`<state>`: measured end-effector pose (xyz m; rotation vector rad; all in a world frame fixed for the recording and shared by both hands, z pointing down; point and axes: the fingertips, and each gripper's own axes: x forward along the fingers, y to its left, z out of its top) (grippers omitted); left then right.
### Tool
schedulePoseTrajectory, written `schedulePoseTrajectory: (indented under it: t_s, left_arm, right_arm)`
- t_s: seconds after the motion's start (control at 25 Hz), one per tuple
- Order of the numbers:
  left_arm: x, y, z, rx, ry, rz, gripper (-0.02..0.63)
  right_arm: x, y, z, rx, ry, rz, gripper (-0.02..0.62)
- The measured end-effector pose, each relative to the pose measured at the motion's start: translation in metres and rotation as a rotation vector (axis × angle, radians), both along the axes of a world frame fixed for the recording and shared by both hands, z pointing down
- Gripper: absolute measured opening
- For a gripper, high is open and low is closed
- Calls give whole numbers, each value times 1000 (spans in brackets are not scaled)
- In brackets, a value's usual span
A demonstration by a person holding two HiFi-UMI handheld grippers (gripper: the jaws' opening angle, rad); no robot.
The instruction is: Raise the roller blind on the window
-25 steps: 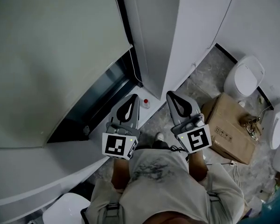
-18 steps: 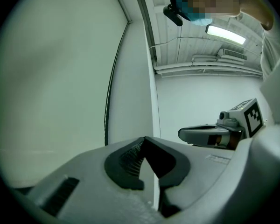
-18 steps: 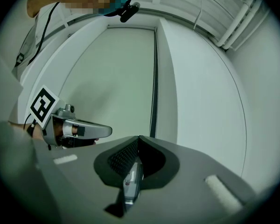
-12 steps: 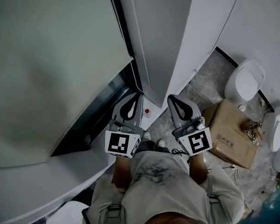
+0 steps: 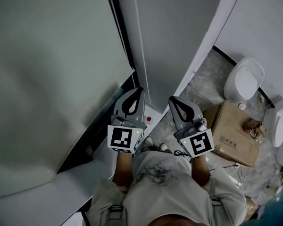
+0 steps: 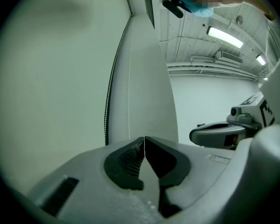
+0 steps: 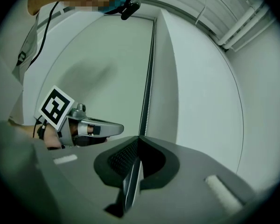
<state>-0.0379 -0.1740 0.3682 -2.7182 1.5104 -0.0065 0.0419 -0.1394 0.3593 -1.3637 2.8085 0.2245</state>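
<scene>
You face one roller blind (image 5: 52, 69), the biggest thing here. It is a pale sheet filling the left of the head view, and its bottom edge hangs above a dark strip of uncovered window (image 5: 106, 121) over the white sill (image 5: 85, 166). Its lower corner sits just above your left gripper. To its right stands one white wall pier (image 5: 174, 32).

On the marbled floor to your right lies one cardboard box (image 5: 233, 135). Beyond it are three white fixtures. The nearest the wall is plainly a toilet (image 5: 245, 81), and the other two are cut off by the frame's edge.

You hold two grippers side by side, both pointing up along the blind's edge. The left gripper (image 5: 141, 89) has its jaws opening, with only a thin slit between the tips. I can't make out anything pressed between them. The right gripper (image 5: 171, 99) has its jaws closed on the bead chain, and the beads run down between its pads.

Two strands of bead chain show. One lies along the dark edge of the blind (image 5: 117, 18), and the other (image 5: 137, 41) drops to the left gripper's tips.

One small red thing (image 5: 148, 119) sits on the ledge between the grippers.
</scene>
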Motion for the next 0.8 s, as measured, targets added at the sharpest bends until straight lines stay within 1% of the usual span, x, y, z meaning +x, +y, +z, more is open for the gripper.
schedulePoseTrajectory:
  t_s: [0.4, 0.64, 0.8]
  left_arm:
    - [4, -50, 3, -5, -11, 34, 41]
    - [3, -70, 4, -3, -2, 35, 63]
    - [13, -72, -12, 6, -7, 45, 85]
  right_arm:
    - [-3, -32, 2, -1, 5, 30, 11]
    - [-4, -39, 4, -2, 8, 38, 11]
    - [3, -32, -11, 4, -4, 41, 11]
